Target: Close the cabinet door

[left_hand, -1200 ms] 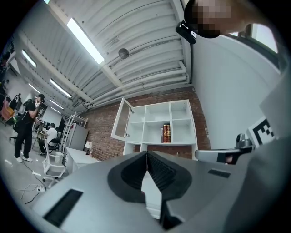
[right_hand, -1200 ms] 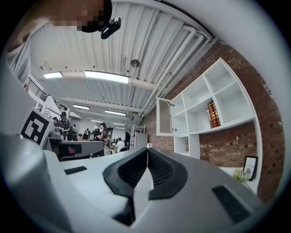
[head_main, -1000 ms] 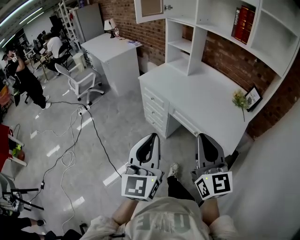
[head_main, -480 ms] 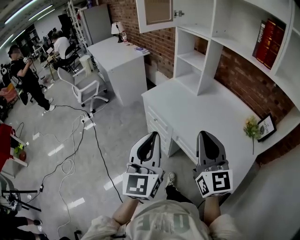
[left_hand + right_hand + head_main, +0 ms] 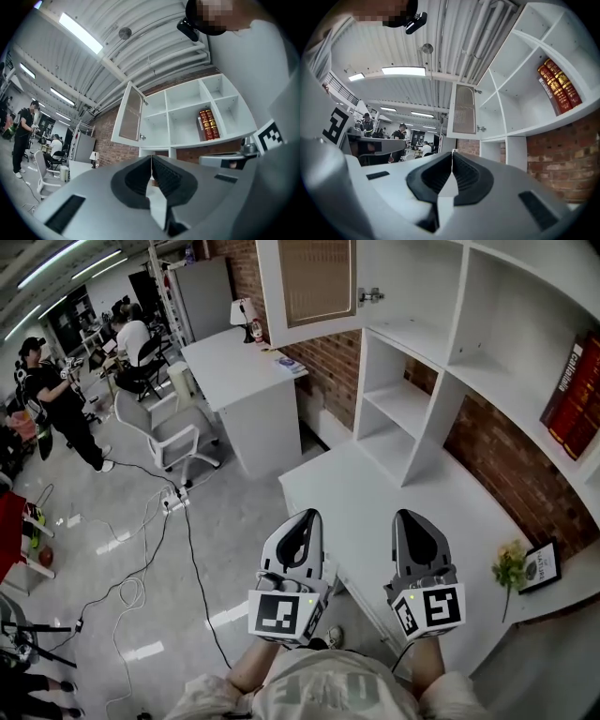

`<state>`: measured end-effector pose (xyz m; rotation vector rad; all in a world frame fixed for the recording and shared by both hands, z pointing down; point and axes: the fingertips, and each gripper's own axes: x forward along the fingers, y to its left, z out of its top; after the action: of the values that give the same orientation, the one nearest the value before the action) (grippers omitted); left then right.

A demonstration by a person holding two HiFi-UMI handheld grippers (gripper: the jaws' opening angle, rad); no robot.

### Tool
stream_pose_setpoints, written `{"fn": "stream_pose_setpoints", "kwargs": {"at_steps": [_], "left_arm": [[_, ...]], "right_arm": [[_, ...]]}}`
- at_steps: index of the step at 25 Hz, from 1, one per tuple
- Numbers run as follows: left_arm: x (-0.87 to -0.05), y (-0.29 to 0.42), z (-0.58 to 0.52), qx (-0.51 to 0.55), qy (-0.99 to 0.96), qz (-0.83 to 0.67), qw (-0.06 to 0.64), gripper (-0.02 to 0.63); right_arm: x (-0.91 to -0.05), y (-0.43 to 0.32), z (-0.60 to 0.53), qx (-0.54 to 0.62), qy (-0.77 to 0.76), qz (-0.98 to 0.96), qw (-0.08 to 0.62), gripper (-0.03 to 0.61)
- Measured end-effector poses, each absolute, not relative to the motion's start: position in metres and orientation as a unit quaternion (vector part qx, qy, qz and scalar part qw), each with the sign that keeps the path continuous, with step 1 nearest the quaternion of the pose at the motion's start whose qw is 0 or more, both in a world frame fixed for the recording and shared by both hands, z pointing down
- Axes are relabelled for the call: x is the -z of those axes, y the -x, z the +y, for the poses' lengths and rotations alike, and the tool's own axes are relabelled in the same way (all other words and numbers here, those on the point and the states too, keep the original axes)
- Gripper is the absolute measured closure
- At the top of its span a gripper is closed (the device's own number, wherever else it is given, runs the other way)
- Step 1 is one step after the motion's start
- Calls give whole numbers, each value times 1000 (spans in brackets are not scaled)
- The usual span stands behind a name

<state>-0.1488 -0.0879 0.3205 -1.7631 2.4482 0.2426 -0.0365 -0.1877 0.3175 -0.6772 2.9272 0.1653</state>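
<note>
The white cabinet door (image 5: 309, 287) with a mesh panel stands swung open at the top of the head view, its small metal knob (image 5: 371, 295) at the right edge. It also shows in the left gripper view as the cabinet door (image 5: 129, 115) and in the right gripper view as the cabinet door (image 5: 464, 110). My left gripper (image 5: 302, 529) and right gripper (image 5: 413, 526) hang side by side well below and short of the door, over the white desk (image 5: 412, 521). Both are shut with nothing between the jaws.
White open shelves (image 5: 441, 381) sit on a brick wall, with red books (image 5: 574, 390) at right. A small plant (image 5: 511, 568) and a framed picture (image 5: 542, 566) stand on the desk. A second desk (image 5: 239, 381), an office chair (image 5: 173, 432), floor cables and people (image 5: 56, 399) lie left.
Both grippers and the view have travelled toward the shelves. The open door and shelf unit now loom larger and nearer, and the desk has slid under the grippers. Jaws stayed shut.
</note>
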Motion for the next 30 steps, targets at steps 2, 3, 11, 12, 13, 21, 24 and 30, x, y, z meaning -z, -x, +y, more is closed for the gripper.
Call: {"fn": "stream_pose_setpoints", "kwargs": {"at_steps": [2,3,11,12,13,21,24,30], "left_arm": [[-317,159,-105,-78,579,810,60,598],[-313,164,-112,-79,578,810,64,598],[-308,206,-145,-73,574,813,64,598],[-308,211,-149,-74,574,813,66,598],[-307,216,-153,-75,573,814,68,598],[-305,250,-159,-71,559,823,73,598],[-308,257,-158,-66,556,826,67,598],[-315,273,-160,-52,546,834,62,598]], "right_arm": [[-318,50,-206,-49,220,972,67,561],[-317,57,-212,-46,217,973,68,561],[-307,100,-243,-47,215,973,75,560],[-307,104,-247,-47,215,972,76,561],[-306,109,-252,-47,216,972,77,560],[-311,146,-264,-33,205,975,79,561],[-312,153,-266,-28,203,976,78,560],[-274,190,-283,-3,188,974,124,558]]}}
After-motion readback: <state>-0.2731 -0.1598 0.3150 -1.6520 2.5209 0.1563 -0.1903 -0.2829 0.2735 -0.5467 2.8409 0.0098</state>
